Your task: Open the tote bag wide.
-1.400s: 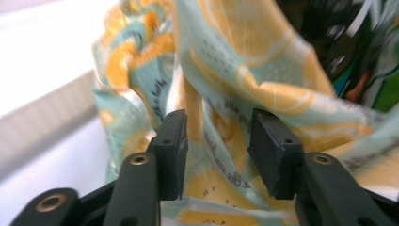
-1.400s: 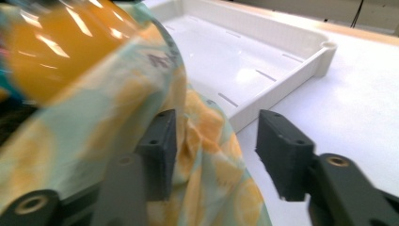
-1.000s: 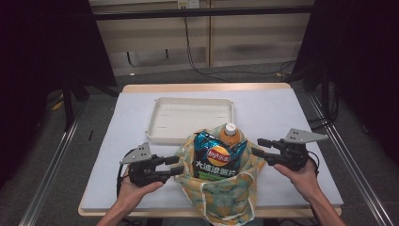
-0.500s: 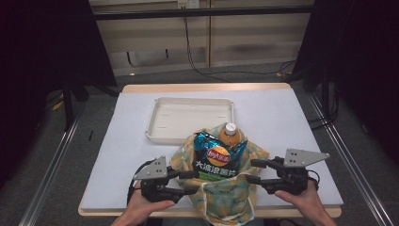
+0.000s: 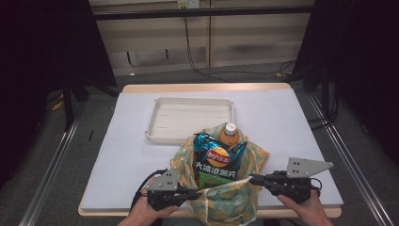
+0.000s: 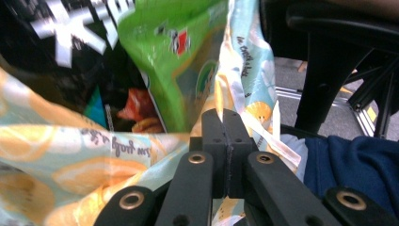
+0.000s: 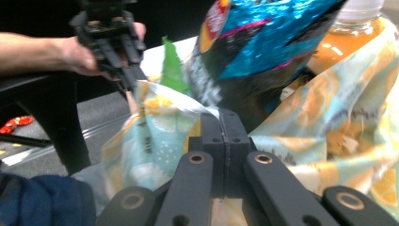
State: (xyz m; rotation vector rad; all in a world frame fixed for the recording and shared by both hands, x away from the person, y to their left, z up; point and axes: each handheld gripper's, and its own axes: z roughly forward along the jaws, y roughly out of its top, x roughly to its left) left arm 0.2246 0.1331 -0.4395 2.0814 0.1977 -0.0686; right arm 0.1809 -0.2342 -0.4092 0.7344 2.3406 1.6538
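Note:
A cloth bag (image 5: 256, 157) printed with orange slices stands at the table's near edge. It holds a blue chip packet (image 5: 219, 160), an orange drink bottle (image 5: 230, 134) with a white cap, and a green packet (image 6: 164, 56). My left gripper (image 5: 195, 193) is at the bag's near left rim; its jaws have just been closing and now pinch the cloth (image 6: 56, 155). My right gripper (image 5: 254, 179) is at the near right rim; its jaws have also just been closing, with the cloth (image 7: 339, 122) between them. The left gripper (image 7: 131, 80) shows across the bag in the right gripper view.
A shallow white tray (image 5: 155, 134) lies behind the bag at the table's middle. The white table top (image 5: 122, 150) stretches left and right of the bag. A dark chair frame (image 6: 324, 89) and a blue sleeve (image 6: 357, 165) sit by the near edge.
Both grippers have come down the picture toward the near edge and in to the bag's front rim. Their jaws went from apart to closed on the cloth.

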